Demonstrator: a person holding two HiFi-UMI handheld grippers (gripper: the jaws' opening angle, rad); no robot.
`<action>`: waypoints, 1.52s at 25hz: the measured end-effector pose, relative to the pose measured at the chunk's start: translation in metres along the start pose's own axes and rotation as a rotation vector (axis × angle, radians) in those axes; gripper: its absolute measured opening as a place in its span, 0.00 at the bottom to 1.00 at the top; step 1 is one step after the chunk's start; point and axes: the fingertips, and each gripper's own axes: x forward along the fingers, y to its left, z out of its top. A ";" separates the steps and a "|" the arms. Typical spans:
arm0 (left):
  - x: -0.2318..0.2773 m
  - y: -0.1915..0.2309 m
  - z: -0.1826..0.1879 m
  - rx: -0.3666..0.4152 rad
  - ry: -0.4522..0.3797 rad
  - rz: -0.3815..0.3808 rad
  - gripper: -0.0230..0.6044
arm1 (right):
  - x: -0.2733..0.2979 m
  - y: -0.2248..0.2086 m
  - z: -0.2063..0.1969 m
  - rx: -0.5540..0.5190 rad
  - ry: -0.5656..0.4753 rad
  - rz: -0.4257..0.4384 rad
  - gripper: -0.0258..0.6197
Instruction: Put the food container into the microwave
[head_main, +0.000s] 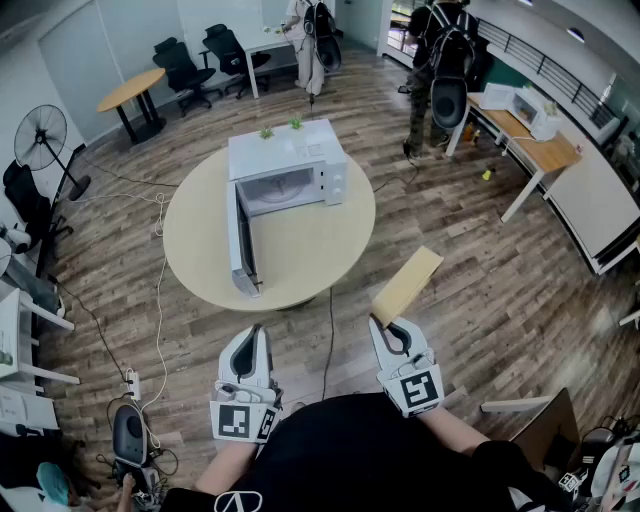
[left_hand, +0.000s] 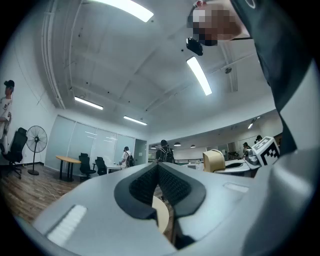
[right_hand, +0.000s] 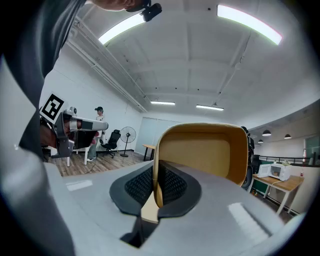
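A white microwave (head_main: 288, 172) stands on the round table (head_main: 300, 255) ahead, its door (head_main: 241, 250) swung open toward me. My right gripper (head_main: 392, 328) is shut on the rim of a tan food container (head_main: 408, 284), held up short of the table's near right edge. The right gripper view shows the container (right_hand: 200, 150) standing on edge, its wall pinched between the pads (right_hand: 172, 184). My left gripper (head_main: 250, 345) hangs level with the right one, pointing upward, shut with nothing in it. Its pads (left_hand: 170, 182) meet at the tip in the left gripper view.
A power cable (head_main: 330, 330) runs from the table across the wooden floor toward me. A floor fan (head_main: 45, 140) and a desk stand at the left. Two people (head_main: 440, 60) stand at the back, near a second desk with another microwave (head_main: 528, 108).
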 end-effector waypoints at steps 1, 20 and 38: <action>-0.001 0.001 -0.001 -0.001 0.003 0.000 0.04 | 0.000 0.002 0.000 0.002 -0.003 -0.002 0.06; 0.017 -0.016 -0.009 -0.004 0.030 0.007 0.04 | -0.007 -0.026 -0.007 0.086 -0.051 -0.011 0.06; 0.061 -0.089 -0.038 0.070 0.125 0.089 0.04 | 0.000 -0.083 -0.058 0.155 -0.079 0.187 0.06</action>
